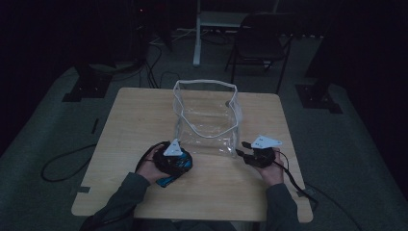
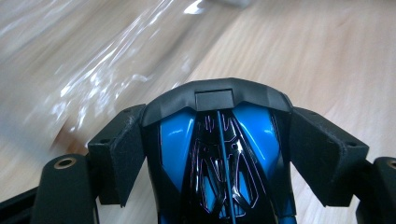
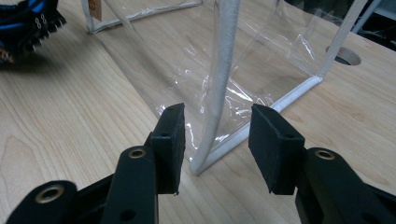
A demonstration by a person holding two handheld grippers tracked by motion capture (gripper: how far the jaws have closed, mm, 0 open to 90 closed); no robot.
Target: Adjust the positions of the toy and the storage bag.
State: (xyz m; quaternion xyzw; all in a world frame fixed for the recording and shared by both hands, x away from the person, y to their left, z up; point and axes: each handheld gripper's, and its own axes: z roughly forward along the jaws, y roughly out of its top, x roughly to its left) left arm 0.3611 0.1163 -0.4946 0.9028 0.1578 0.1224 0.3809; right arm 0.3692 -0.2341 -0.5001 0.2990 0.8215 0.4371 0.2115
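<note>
Clear plastic bag (image 1: 207, 118) stands mid-frame, corner seam between the open right gripper (image 3: 217, 140), while the left gripper (image 2: 215, 135) clamps a blue-black mouse (image 2: 219, 158) at lower left.

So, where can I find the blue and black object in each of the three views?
High view: the blue and black object sits low, left of centre, in the left gripper.
Left gripper view: it is at bottom centre, between the jaws.
Right gripper view: its edge is at the top left corner.
Shared landmark: the clear bag, beside it each time.
</note>
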